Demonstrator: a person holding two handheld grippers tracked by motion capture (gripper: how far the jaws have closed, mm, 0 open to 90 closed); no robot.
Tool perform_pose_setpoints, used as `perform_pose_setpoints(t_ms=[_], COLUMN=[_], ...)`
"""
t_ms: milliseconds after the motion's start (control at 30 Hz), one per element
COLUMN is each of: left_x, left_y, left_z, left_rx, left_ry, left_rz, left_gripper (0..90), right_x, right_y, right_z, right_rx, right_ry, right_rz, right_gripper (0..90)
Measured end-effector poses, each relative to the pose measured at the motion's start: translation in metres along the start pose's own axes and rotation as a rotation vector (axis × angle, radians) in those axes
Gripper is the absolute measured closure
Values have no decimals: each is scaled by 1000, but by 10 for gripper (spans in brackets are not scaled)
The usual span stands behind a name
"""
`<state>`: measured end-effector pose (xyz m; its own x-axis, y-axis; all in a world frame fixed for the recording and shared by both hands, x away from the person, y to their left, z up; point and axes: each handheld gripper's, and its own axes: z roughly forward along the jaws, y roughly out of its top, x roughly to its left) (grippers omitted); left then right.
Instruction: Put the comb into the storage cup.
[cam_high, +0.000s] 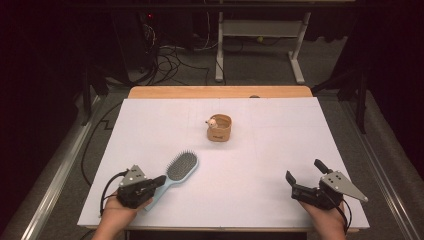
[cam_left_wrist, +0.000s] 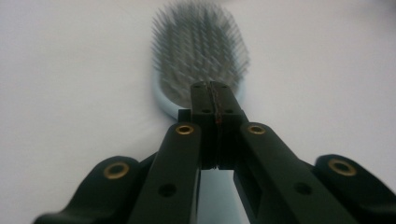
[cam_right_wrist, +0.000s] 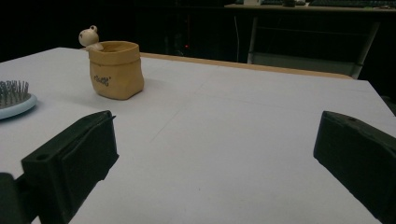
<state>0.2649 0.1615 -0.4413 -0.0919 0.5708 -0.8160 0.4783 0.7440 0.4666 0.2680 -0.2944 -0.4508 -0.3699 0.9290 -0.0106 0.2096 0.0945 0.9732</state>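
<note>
we judge the work to be at the grasp of the hairbrush (cam_high: 176, 173): our left gripper (cam_high: 159, 181) sits over its handle with jaws pressed together, though we cannot tell whether the handle is truly pinched. the next move calls for a firm hold before any lift. the brush lies bristles up on the white table (cam_high: 260, 165), front left, pale blue with a grey pad. our right gripper (cam_high: 303, 175) rests wide open, well apart.

Hairbrush (cam_left_wrist: 198, 56) handle hidden under closed jaws; bristles blurred. Pouch (cam_right_wrist: 116, 70) lettering too small, prob. unreadable.
</note>
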Motion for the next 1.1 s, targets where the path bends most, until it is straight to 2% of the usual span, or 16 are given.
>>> perform_pose_setpoints(t_ms=[33,100,167,267,333,400,467,500,533,700,867,900,967,1033,1067,1100], left_x=[2,5,9,10,10,9,9,7,6,5,3,3,2,0,0,4], left_y=[9,20,34,38,39,36,33,31,29,22,22,22,24,26,27,32], left_z=[-2,-5,-10,-12,-13,-12,-12,-12,-12,-12,-12,-11,-11,-13,-13,-9], left_rx=[-26,-68,-125,-151,-146,-145,-145,-149,-151,-171,-180,-185,-194,-199,-194,-231], left_ry=[-16,-40,-81,-102,-104,-99,-109,-109,-117,-121,-129,-126,-131,-134,-142,-204], left_rz=[-40,-70,-124,-127,-136,-132,-95,-95,-77,-34,-44,-46,-54,-81,-74,9], left_gripper=[858,819,774,669,601,578,468,468,451,290,208,167,153,129,110,85], right_x=[0,0,1,1,1,1,1,1,1,0,1,1,1,0,0,1], right_y=[0,0,0,0,0,0,0,0,0,-1,-1,-1,-1,-1,-1,-1], right_z=[0,0,0,0,0,1,1,1,0,1,1,1,1,1,1,1], right_rx=[1,1,1,2,3,3,3,3,3,5,6,6,6,5,6,5], right_ry=[0,1,2,0,0,0,2,2,2,1,2,2,2,2,2,1], right_rz=[1,-1,-2,-1,-1,-1,-1,-1,-1,4,3,5,5,6,6,6], right_gripper=[3,3,3,3,3,3,3,3,3,3,3,3,3,3,3,3])
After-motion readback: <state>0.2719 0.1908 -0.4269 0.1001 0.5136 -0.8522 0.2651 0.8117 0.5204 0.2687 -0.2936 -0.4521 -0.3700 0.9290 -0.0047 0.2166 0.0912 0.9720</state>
